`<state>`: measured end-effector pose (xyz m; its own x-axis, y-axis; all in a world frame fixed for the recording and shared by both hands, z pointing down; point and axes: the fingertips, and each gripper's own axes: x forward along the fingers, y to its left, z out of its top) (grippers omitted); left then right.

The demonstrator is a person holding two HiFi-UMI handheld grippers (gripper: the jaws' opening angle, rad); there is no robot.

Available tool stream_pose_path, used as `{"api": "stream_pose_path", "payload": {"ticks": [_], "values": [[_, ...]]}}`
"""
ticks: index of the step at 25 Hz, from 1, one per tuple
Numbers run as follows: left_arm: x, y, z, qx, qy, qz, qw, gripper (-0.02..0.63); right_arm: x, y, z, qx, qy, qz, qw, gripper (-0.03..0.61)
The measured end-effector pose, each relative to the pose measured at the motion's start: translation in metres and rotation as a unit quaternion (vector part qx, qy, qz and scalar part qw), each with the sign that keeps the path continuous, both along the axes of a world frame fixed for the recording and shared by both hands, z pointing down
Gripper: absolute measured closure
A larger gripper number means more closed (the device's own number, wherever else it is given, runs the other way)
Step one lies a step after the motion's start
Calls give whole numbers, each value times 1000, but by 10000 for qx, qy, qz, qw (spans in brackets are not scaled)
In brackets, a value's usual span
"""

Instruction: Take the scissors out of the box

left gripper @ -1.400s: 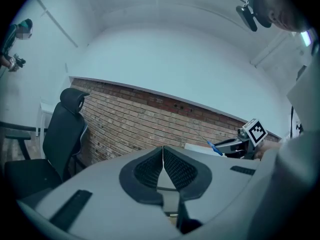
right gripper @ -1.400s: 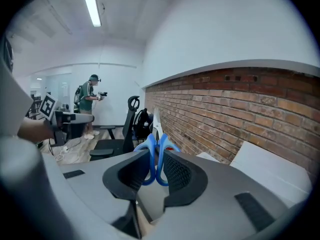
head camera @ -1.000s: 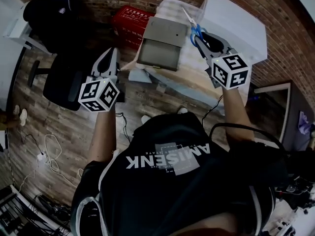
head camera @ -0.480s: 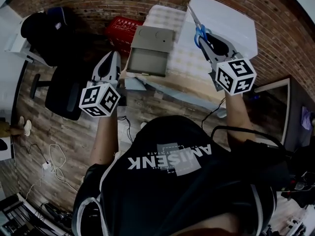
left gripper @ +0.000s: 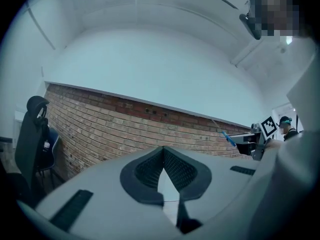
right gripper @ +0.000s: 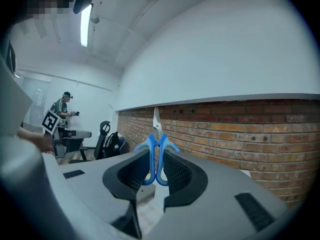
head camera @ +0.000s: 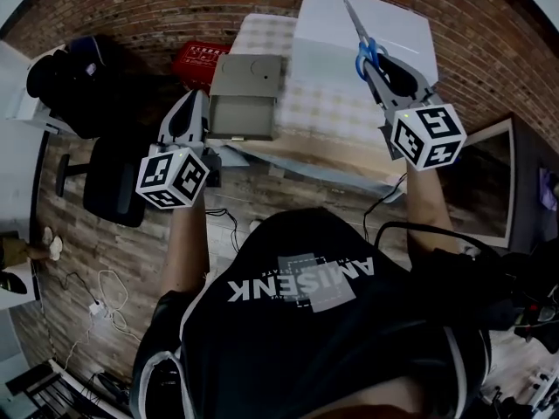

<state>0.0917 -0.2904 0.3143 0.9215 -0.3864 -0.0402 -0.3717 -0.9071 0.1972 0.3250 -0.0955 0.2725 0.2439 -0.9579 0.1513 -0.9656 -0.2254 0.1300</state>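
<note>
Right tool (right gripper: 156, 166) is clamped on the blue handle loops of the scissors (right gripper: 156, 154). The blades stand up past the jaws and are free. The scissors (head camera: 367, 46) are out of the box (head camera: 244, 103), in the air over the far right of the worktop (head camera: 327, 154).

Left tool (head camera: 188, 116) has its pads together with nothing between them. It sits just left of the box.

Risks, as judged:
- The grip is on rounded plastic loops only, so the scissors may pivot or slide out on a quick swing.
- The blade tip leads, so it could catch the white board (head camera: 384, 24) or the brick wall (right gripper: 260, 129) if carried further forward.
- If dropped, they would land on the checked cloth (head camera: 323, 103) or go off the edge to the floor.

Around: red crate (head camera: 199, 59) and black chair (head camera: 113, 182) to the left, both off the worktop. Nothing blocks a set-down beside the box.
</note>
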Motion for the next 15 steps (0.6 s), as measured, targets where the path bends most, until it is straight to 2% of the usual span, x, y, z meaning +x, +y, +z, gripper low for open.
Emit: {"api": "stream_pose_path", "payload": {"ticks": [6, 15], "values": [[22, -4, -5, 109, -55, -88, 9999, 601, 42, 34, -6, 196, 26, 415, 9989, 460], [55, 8, -13, 195, -69, 30, 9998, 601, 78, 76, -14, 322, 52, 905, 9954, 460]]}}
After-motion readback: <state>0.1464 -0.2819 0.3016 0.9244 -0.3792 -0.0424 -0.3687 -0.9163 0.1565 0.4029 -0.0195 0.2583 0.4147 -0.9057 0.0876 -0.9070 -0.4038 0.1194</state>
